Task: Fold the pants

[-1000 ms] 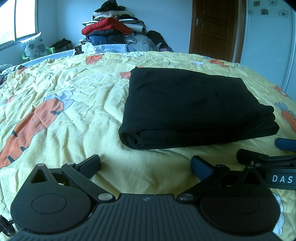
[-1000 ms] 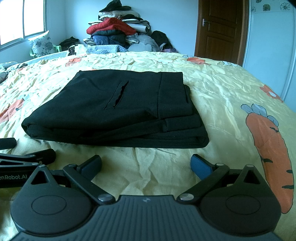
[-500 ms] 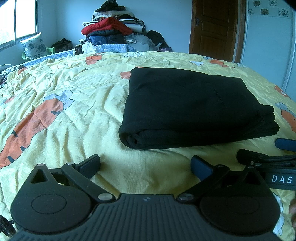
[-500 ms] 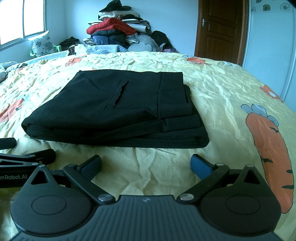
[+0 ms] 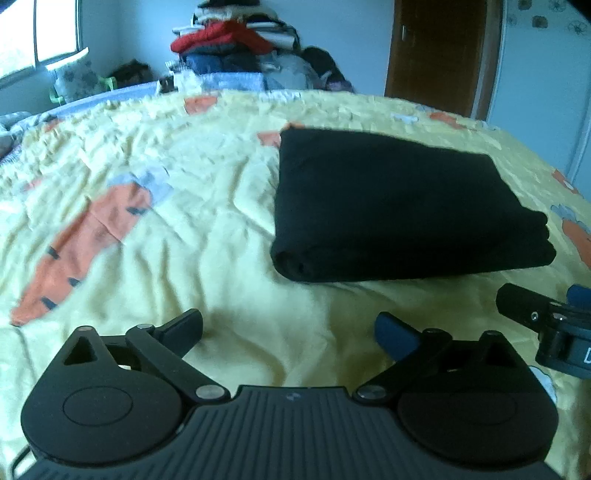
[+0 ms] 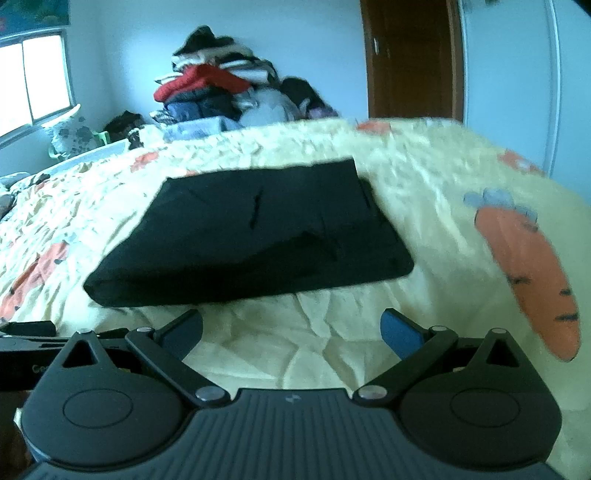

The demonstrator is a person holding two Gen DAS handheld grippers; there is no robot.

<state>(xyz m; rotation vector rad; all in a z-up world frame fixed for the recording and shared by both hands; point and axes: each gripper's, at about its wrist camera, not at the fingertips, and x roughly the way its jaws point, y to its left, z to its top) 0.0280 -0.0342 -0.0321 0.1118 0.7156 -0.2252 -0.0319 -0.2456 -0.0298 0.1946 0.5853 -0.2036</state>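
Observation:
Black pants point(image 5: 399, 206) lie folded into a thick rectangle on the yellow carrot-print bedspread point(image 5: 177, 221). In the right wrist view the pants point(image 6: 258, 229) show a pocket slit on top. My left gripper point(image 5: 288, 328) is open over bare sheet, short of the bundle's near left corner, with nothing between its fingers. My right gripper point(image 6: 291, 328) is open too, just short of the bundle's near edge and empty. Each gripper shows at the edge of the other's view.
A tall heap of clothes point(image 5: 236, 48) stands beyond the far edge of the bed. A brown door point(image 5: 439, 55) is at the back right, a window point(image 5: 40, 33) at the left. The bed's right edge point(image 6: 546, 177) drops off near the pants.
Both views have lifted and tilted, blurred by motion; the right one has risen more and pulled back a little. The pants lie unchanged and both grippers stay open.

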